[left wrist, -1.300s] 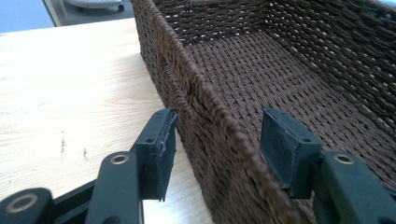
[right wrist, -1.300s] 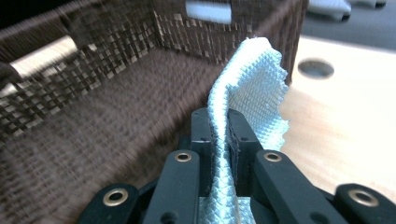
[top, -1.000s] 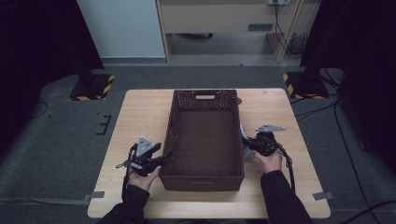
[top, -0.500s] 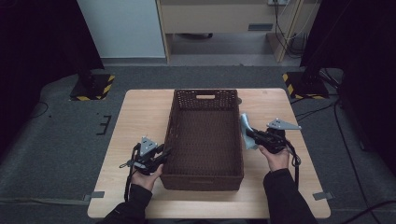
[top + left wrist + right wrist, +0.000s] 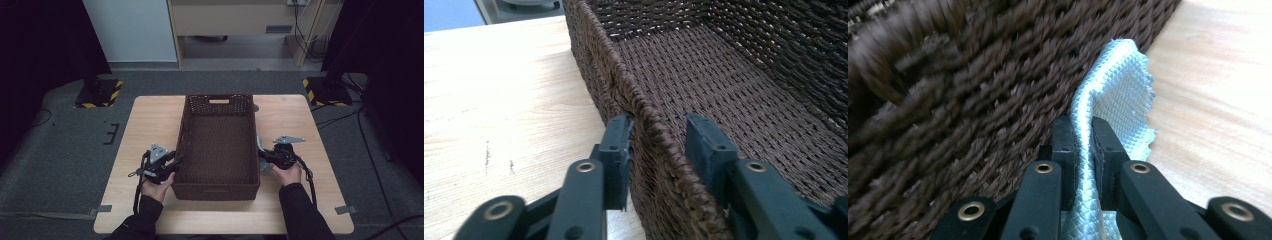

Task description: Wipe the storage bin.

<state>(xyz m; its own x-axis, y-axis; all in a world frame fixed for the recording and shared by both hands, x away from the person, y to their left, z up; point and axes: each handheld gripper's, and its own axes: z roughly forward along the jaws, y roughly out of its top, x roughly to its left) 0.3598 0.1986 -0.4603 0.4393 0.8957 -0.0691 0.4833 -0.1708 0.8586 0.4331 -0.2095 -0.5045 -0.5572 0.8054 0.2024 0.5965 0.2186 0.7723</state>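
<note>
Cloth (image 5: 1108, 125), pale blue w/ waffle weave, pinched in right tongs (image 5: 1083, 145).

Nothing here can be read: no lettering, label, brand or number shows on the woven basket (image 5: 220, 150), the pale cloth (image 5: 1118, 105), the wooden table (image 5: 150, 120) or the yellow-and-black striped stand feet (image 5: 100, 95) on the floor.
</note>
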